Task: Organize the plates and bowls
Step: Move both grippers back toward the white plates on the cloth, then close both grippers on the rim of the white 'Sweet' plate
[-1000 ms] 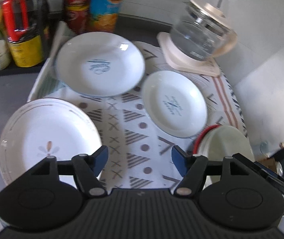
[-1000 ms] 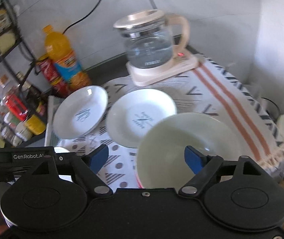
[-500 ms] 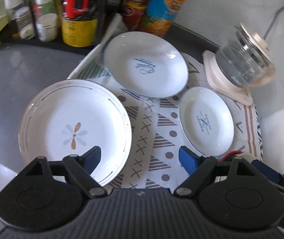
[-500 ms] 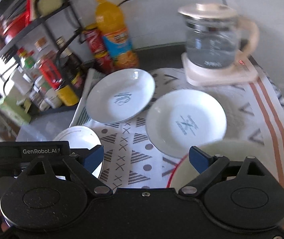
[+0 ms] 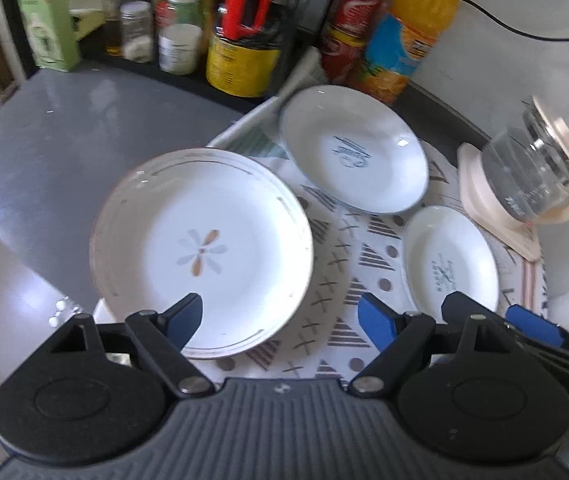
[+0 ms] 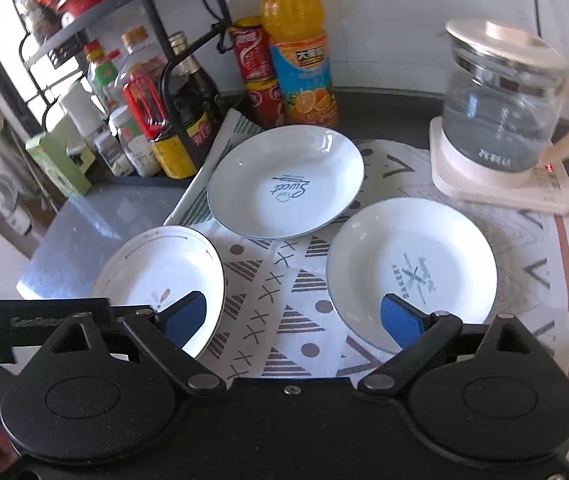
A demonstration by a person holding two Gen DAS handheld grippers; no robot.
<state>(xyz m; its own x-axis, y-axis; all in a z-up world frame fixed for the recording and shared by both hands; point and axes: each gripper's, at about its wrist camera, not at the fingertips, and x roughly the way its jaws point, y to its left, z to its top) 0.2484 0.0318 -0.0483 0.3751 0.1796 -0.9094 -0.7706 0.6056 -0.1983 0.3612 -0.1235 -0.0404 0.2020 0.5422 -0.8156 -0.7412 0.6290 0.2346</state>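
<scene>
Three white plates lie on a patterned cloth (image 6: 276,300). A flower-print plate (image 5: 200,252) with a gold rim sits at the front left; it also shows in the right wrist view (image 6: 160,276). A "Sweet" plate (image 5: 352,156) (image 6: 284,188) lies behind it. A "Bakery" plate (image 5: 450,260) (image 6: 412,272) lies to the right. My left gripper (image 5: 280,318) is open and empty, hovering over the flower plate's near right edge. My right gripper (image 6: 292,318) is open and empty above the cloth between the flower plate and the Bakery plate.
A glass kettle (image 6: 500,108) on a cream base stands at the back right. An orange juice bottle (image 6: 300,52), red cans and a rack of jars and bottles (image 6: 144,120) line the back left. A grey counter (image 5: 64,140) lies left of the cloth.
Both grippers have swung left and pulled back. The pale bowl with the red rim has dropped out of both views. The flower plate has moved toward the middle of the left wrist view.
</scene>
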